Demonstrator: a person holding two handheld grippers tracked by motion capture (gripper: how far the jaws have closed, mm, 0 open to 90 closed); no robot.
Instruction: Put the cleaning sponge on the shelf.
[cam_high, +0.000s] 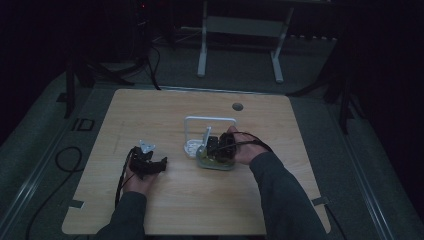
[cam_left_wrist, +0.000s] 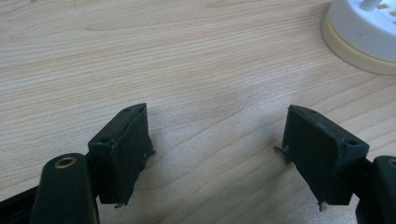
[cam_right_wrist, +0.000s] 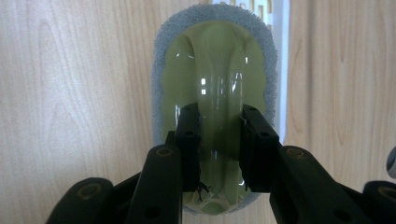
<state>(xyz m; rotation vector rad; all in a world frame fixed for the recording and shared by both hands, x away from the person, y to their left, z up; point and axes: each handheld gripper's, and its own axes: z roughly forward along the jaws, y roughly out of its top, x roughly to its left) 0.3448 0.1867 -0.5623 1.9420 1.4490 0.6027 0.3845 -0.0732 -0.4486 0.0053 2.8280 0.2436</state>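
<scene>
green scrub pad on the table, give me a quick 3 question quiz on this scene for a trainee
1. True or false: the right gripper is closed on the raised ridge of the green scrub pad.
2. How do the left gripper jaws stand? A) clamped on the pad B) wide apart over bare table C) holding the white rack
3. In the right gripper view, what lies just beyond the pad's far end?

Key
1. True
2. B
3. A white slotted rack; in the high view it has a white frame handle.
</scene>
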